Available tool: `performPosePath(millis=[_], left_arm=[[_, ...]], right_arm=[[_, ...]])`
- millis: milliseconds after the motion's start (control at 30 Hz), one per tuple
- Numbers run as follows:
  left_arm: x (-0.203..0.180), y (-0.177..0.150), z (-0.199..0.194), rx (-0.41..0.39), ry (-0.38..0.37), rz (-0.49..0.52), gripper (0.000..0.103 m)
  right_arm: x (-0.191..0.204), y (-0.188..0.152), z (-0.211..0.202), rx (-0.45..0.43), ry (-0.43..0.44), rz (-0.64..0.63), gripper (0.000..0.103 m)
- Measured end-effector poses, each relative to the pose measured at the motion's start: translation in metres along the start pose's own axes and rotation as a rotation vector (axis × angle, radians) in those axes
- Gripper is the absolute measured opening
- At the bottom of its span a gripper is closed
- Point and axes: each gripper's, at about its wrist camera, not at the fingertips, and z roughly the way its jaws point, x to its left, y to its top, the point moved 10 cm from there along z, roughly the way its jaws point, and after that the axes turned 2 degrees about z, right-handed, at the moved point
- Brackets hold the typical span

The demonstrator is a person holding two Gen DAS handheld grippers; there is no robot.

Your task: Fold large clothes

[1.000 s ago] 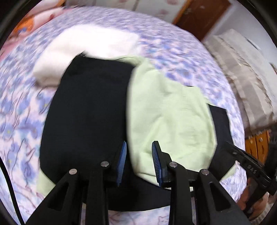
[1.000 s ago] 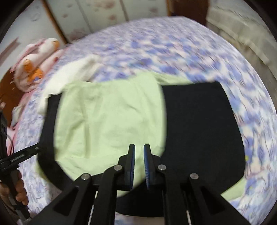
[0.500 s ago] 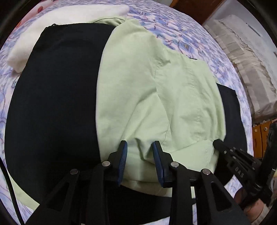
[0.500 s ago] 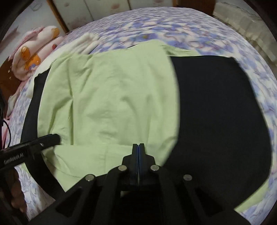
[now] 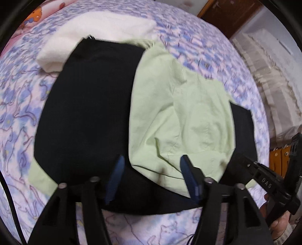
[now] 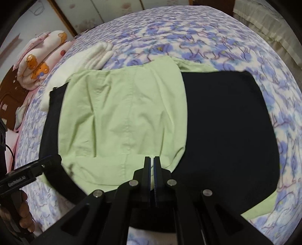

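Observation:
A light green garment (image 5: 181, 120) lies folded over a black folding board (image 5: 88, 113) on the bed; it also shows in the right wrist view (image 6: 122, 116) on the board (image 6: 226, 128). My left gripper (image 5: 151, 171) is open above the garment's near edge, holding nothing. My right gripper (image 6: 152, 165) is shut with nothing visibly between the fingers, above the garment's near hem. Green cloth pokes out under the board's corners.
The bed has a blue floral sheet (image 6: 207, 43). A folded white towel (image 5: 98, 32) lies beyond the board. A rolled cartoon blanket (image 6: 37, 60) lies at the far left. A wooden door (image 5: 230, 15) and a draped piece of furniture (image 5: 273, 75) stand to the right.
Both grippers have pulled up and back from the garment. The left gripper has opened wider and let go of the green edge. The right stays shut.

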Motion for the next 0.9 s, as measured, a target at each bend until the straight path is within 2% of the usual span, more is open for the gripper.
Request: performPosePath(millis=[267,433,500,567,700,800,900], left_arm=[[0.004,0.001,-0.055,0.000,-0.088,0.134,0.063],[0.018,-0.017,-0.074,0.042,-0.122,0.117,0.065],[0.023,-0.028,-0.074,0.057,-0.116,0.108,0.066],[0.031,-0.045,-0.070,0.070,-0.106,0.063,0.066],[0.045,-0.082,-0.049,0.098,-0.141,-0.093,0.066],[0.058,-0.109,-0.023,0.109,-0.184,-0.208,0.066],[0.068,-0.122,-0.004,0.085,-0.216,-0.272,0.066]], right_arm=[[0.038,-0.017,-0.059,-0.022,-0.044,0.007,0.003],[0.063,-0.045,-0.083,-0.006,-0.028,0.017,0.004],[0.069,-0.059,-0.086,0.003,-0.003,0.020,0.008],[0.071,-0.071,-0.082,0.015,0.008,0.007,0.017],[0.067,-0.082,-0.062,0.035,0.008,-0.030,0.019],[0.065,-0.073,-0.057,-0.011,0.003,-0.058,0.019],[0.066,-0.061,-0.049,-0.067,0.000,-0.078,0.019]])
